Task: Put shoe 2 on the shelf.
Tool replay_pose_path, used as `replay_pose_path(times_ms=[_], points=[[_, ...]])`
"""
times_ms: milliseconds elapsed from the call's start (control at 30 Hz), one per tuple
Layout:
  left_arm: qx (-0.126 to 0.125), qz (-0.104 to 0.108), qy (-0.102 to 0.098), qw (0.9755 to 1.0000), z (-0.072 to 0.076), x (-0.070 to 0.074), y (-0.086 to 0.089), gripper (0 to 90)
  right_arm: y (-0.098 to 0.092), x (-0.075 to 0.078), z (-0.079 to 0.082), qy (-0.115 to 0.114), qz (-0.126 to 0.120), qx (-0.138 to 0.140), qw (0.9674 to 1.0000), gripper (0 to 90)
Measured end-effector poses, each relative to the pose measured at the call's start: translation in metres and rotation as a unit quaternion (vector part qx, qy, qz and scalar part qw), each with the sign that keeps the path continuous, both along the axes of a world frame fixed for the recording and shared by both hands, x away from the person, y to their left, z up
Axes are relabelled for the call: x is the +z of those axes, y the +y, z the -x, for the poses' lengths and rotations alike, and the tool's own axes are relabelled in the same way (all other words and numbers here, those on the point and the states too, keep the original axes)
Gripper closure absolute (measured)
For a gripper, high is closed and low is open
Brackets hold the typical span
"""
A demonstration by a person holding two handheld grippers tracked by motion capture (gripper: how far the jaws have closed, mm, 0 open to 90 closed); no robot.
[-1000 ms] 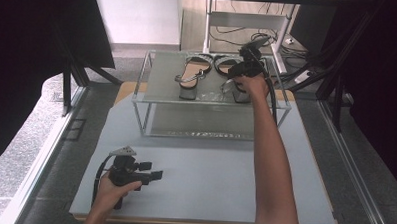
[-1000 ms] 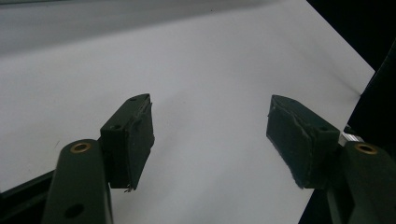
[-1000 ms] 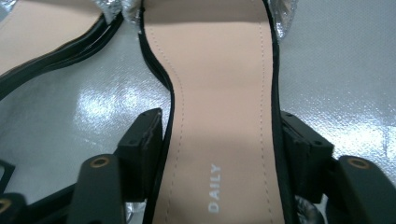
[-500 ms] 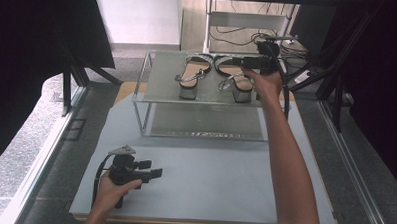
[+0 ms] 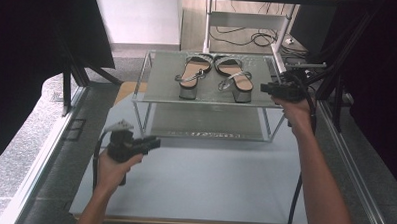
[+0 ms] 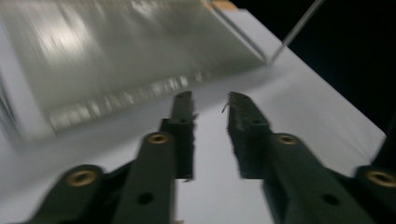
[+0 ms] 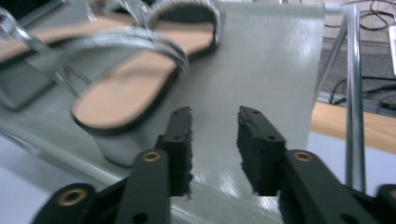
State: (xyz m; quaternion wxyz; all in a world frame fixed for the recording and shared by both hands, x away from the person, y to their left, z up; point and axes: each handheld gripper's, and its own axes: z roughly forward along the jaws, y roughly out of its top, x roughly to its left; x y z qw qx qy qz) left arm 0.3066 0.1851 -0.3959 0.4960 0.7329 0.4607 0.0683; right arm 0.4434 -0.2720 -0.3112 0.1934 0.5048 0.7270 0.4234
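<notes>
Sandals [image 5: 215, 77] are sitting side by side on the rack's top shelf [image 5: 257, 96], long axes running toward twelve o'clock. The right gripper [image 5: 265, 87], nearer, is hovering at their three o'clock, jaws having just been closing, part-open, empty. The left gripper [image 5: 154, 142] is idling at seven o'clock, likewise narrowing on nothing.

Pale grey counter [image 5: 193, 192] occupies the centre of the high view, framed by metal rails. Speckled grey stone floor [image 5: 15, 135] lies at 9 o'clock. Black curtains [image 5: 34, 31] hang at 10 and 2 o'clock. A white wall panel [image 5: 139, 20] stands at 11 o'clock, brightly lit. Wood-toned floor with loose black cables [image 5: 249, 36] runs at 12 o'clock, beside a metal stand [image 5: 208, 22].
</notes>
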Motion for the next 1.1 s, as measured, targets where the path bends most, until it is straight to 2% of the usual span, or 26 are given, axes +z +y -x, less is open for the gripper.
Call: replay_pose_path(times_ms=[100,233,400,500,600,767,800,867,1100], points=[[0.017,-0.01,-0.014,0.9997,-0.026,0.024,-0.004,85.0,0.0,-0.009,0.0,0.006,0.016,0.004,0.9998,72.7],[0.039,-0.02,-0.013,0.999,-0.067,0.046,-0.016,90.0,0.012,-0.018,-0.002,0.009,0.032,0.016,0.9993,78.1],[0.077,-0.028,0.0,0.9966,-0.11,0.05,-0.025,90.0,0.031,-0.025,-0.006,0.001,0.06,0.021,0.998,83.2],[0.082,-0.024,0.011,0.9963,-0.126,0.047,-0.031,90.0,0.038,-0.027,-0.008,-0.004,0.064,0.017,0.9978,87.1],[0.081,-0.039,0.018,0.9957,-0.137,0.043,-0.042,90.0,0.04,-0.028,-0.01,-0.005,0.062,0.011,0.998,89.3],[0.071,-0.017,0.035,0.9968,-0.145,0.039,-0.056,90.0,0.042,-0.029,-0.01,-0.005,0.059,0.01,0.9982,89.7],[0.07,-0.018,0.036,0.9967,-0.146,0.039,-0.059,90.0,0.042,-0.029,-0.009,-0.004,0.059,0.013,0.9982,89.7],[0.076,-0.035,0.03,0.9961,-0.146,0.041,-0.063,90.0,0.043,-0.029,-0.008,-0.003,0.057,0.021,0.9981,89.7],[0.058,-0.038,0.032,0.9971,-0.143,0.044,-0.08,90.0,0.061,-0.029,-0.004,-0.009,0.061,0.044,0.9971,89.7]])
